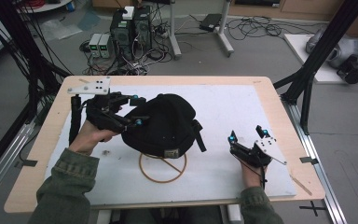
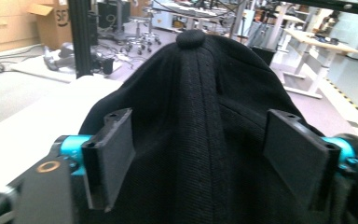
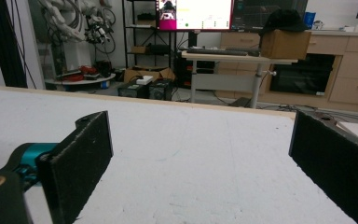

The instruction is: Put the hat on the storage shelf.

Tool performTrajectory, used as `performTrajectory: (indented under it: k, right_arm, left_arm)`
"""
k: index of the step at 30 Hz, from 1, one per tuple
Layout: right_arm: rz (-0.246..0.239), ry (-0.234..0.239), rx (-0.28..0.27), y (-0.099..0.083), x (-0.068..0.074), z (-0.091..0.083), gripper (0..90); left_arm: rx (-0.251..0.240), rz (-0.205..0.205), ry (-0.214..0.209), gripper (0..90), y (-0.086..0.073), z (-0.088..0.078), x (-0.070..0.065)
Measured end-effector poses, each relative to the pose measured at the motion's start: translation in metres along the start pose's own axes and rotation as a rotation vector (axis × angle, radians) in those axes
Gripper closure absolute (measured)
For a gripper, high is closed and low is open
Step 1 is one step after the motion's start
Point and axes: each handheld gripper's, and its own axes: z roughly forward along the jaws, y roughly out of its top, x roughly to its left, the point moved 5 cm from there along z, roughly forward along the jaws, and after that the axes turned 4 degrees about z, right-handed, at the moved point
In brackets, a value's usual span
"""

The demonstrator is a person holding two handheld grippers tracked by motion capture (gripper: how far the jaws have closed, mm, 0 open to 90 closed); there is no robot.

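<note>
A black cap [image 1: 161,123] with a button on top sits at the middle of the white table mat [image 1: 228,105], above a thin wooden ring [image 1: 162,168] that lies flat on the mat. My left gripper [image 1: 139,110] reaches in from the left, its jaws apart on either side of the cap's left part. In the left gripper view the cap [image 2: 200,107] rises between the two pads [image 2: 109,156], which stand wide and do not pinch the cloth. My right gripper [image 1: 246,133] rests on the right of the mat, open, with only bare mat between its pads [image 3: 81,163].
The wooden table edge [image 1: 279,107] runs round the mat. Black frame posts [image 1: 328,44] stand at the right and far left. Computers and cables [image 1: 130,30] sit on the floor beyond the table. Bare mat lies between the cap and my right gripper.
</note>
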Motion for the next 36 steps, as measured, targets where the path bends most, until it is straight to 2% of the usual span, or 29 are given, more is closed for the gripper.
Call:
performTrajectory:
  k: [1, 7, 13, 19, 23, 27, 31, 36]
  right_arm:
    - [0.003, 0.0, -0.001, 0.0, 0.0, 0.0, 5.2]
    - [0.005, -0.001, -0.003, 0.0, 0.001, 0.0, 5.2]
    - [-0.004, -0.004, -0.004, 0.0, 0.0, 0.0, 5.1]
    - [-0.004, -0.005, -0.006, 0.001, 0.001, 0.0, 5.1]
    - [0.002, -0.001, -0.001, 0.0, 0.002, 0.0, 5.1]
    - [-0.01, -0.002, -0.002, 0.0, 0.002, 0.0, 5.1]
    - [-0.008, -0.001, -0.004, 0.0, 0.002, 0.0, 5.1]
    - [-0.002, 0.0, -0.003, 0.0, 0.002, 0.0, 5.1]
  left_arm:
    - [-0.004, -0.004, 0.002, 18.2, 0.0, -0.001, 0.0]
    - [-0.048, -0.015, 0.066, 9.6, 0.003, -0.01, 0.004]
    - [-0.07, 0.025, 0.145, 9.3, 0.003, -0.025, 0.002]
    - [-0.147, 0.03, 0.193, 9.3, 0.004, -0.044, 0.001]
    - [-0.151, 0.028, 0.23, 9.3, 0.002, -0.056, 0.002]
    - [-0.158, 0.028, 0.249, 9.3, -0.004, -0.063, 0.002]
    - [-0.161, 0.029, 0.302, 9.3, -0.011, -0.069, 0.002]
    - [-0.174, 0.035, 0.388, 9.4, -0.026, -0.076, 0.002]
